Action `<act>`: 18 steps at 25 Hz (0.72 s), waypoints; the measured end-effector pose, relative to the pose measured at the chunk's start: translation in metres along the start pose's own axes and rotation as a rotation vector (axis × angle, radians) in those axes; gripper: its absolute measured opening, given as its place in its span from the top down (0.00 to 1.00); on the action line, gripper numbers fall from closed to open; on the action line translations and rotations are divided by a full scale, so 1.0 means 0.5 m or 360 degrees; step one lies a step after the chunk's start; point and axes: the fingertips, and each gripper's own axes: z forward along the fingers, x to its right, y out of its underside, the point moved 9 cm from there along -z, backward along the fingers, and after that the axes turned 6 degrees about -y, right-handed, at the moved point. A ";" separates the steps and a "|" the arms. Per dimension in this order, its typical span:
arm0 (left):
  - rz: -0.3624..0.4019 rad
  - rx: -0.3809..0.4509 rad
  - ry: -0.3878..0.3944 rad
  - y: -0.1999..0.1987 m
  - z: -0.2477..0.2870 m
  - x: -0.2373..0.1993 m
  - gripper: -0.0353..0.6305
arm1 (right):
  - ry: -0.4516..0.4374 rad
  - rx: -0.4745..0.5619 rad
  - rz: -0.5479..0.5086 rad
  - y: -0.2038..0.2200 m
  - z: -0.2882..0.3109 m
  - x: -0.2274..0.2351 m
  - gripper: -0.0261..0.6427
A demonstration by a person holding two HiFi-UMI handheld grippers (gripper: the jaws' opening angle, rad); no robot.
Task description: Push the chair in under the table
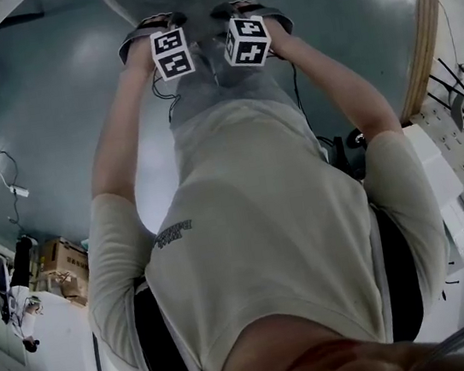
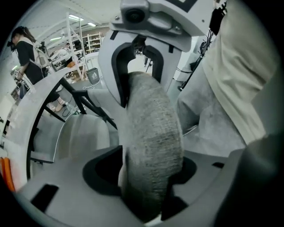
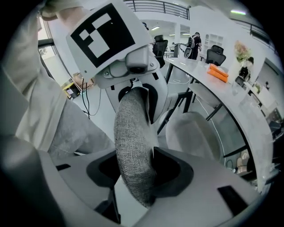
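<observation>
The chair's grey fabric backrest (image 2: 153, 146) (image 3: 133, 146) stands upright between the jaws of both grippers, which straddle its top edge side by side. My left gripper (image 2: 151, 177) (image 1: 158, 29) points steeply down with the fabric in its gap and dark room on either side. My right gripper (image 3: 137, 173) (image 1: 249, 13) has the fabric against its inner faces. A pale seat (image 3: 191, 133) (image 2: 84, 133) lies below, towards the curved white table (image 3: 230, 97) (image 2: 40, 93). The head view shows mostly the person's torso, arms and the two marker cubes; the jaws are hidden there.
Black table legs (image 3: 186, 102) (image 2: 84, 104) slant down beside the seat. Orange items (image 3: 217, 73) lie on the tabletop. A person (image 2: 24, 48) stands beyond the table. Cables (image 1: 7, 184) and cardboard boxes (image 1: 57, 258) lie on the blue-grey floor.
</observation>
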 end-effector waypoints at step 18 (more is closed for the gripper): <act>0.0012 0.0095 -0.0102 0.012 -0.011 -0.065 0.57 | 0.0106 0.0057 0.0024 -0.009 -0.010 0.058 0.62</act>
